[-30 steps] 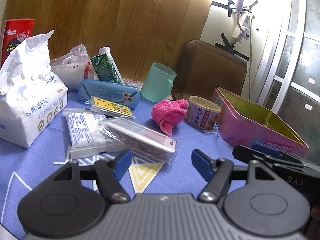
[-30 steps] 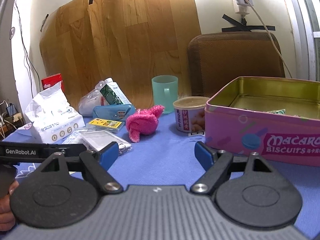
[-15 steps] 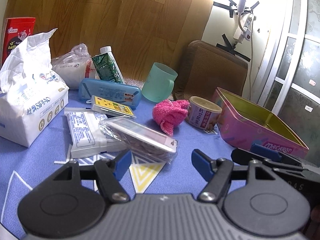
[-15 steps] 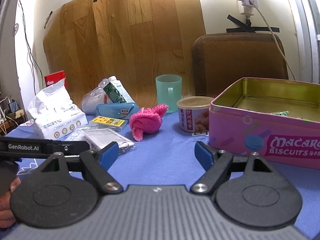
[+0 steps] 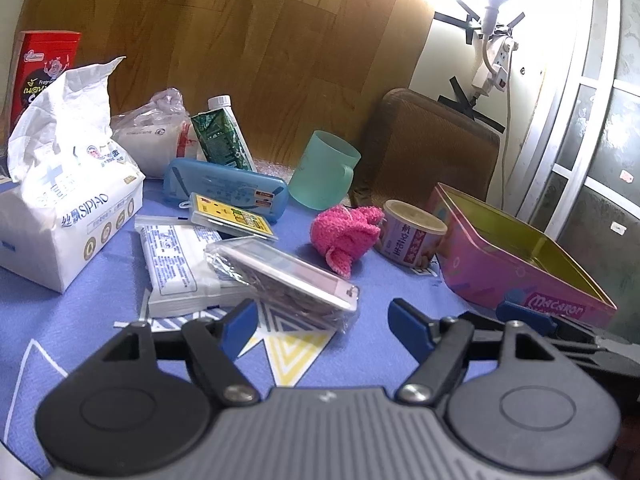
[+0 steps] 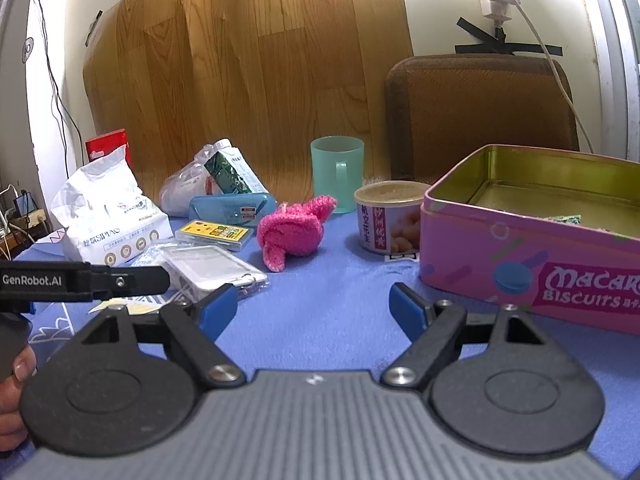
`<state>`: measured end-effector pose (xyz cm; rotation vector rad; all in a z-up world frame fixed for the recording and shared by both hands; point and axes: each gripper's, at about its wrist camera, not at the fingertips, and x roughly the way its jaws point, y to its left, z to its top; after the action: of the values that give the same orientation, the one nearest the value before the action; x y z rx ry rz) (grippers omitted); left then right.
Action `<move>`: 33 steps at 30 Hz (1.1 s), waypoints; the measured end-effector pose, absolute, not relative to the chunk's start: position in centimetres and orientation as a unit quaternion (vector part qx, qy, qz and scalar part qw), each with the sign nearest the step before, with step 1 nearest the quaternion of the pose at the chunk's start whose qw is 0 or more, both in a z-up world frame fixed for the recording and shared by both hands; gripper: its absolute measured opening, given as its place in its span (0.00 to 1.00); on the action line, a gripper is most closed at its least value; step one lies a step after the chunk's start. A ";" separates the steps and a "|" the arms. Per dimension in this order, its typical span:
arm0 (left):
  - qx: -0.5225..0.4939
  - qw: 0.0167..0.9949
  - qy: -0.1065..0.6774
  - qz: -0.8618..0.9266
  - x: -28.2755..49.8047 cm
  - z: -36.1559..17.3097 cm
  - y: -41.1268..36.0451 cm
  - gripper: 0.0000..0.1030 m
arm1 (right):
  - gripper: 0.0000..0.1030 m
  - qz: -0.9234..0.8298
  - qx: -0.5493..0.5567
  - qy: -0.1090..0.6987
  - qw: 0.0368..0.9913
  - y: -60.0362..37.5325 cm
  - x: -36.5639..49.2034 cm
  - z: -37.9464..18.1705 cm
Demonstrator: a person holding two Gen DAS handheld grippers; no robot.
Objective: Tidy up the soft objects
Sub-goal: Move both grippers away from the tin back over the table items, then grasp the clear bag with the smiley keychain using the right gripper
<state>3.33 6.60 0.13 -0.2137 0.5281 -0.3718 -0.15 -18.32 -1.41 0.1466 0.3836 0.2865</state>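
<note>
**Two hand-held grippers hovering over a cluttered bench, fluffy pink cloth waiting**

A person is holding the left hand-held gripper (image 5: pixel 322 320) and the right hand-held gripper (image 6: pixel 312 308) low over a blue-covered bench (image 6: pixel 332 312), both pointing towards a crumpled, fluffy pink knitted cloth (image 6: pixel 292 230). The left gripper's blue pads have just been opening and are standing apart with nothing between them; the right gripper's pads are spread wide and are likewise gripping nothing. The pink cloth is lying on the bench, well ahead of both grippers, between a flat yellow-labelled card pack (image 6: pixel 216 234) and a short round paper-labelled tin (image 6: pixel 390 216), apparently touching neither, with a translucent green plastic mug (image 6: pixel 338 172) behind it. An open pink rectangular biscuit tin (image 6: pixel 532 264) is sitting to the right and is looking like the probable destination, though that is a judgement only. The cloth is appearing light, limp and easily squashed, so it is likely to sag and trail once lifted; a pinch across its thick bunched middle, rather than on the thin tail (image 6: pixel 276 258) drooping toward the camera, is seeming the safer hold. A white soft tissue pack (image 5: pixel 60 196) is standing at the far left.
</note>
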 end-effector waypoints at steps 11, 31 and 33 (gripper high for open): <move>-0.133 0.946 0.257 -0.147 3.5 0.1 7.9 0.72 | 0.82 0.151 0.055 0.205 0.965 -17.7 0.3 -1.5; -0.205 0.936 0.271 -0.091 4.7 -0.7 10.9 0.72 | 0.91 0.318 -0.036 0.300 0.899 -10.0 10.1 -1.6; -0.209 0.935 0.273 -0.093 4.8 -0.7 11.0 0.72 | 0.87 0.322 -0.027 0.306 0.895 -10.0 10.7 -1.6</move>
<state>4.82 10.96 -0.74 -0.4267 0.5573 -0.1902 10.73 -9.97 -1.65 -0.0563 0.6345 0.6679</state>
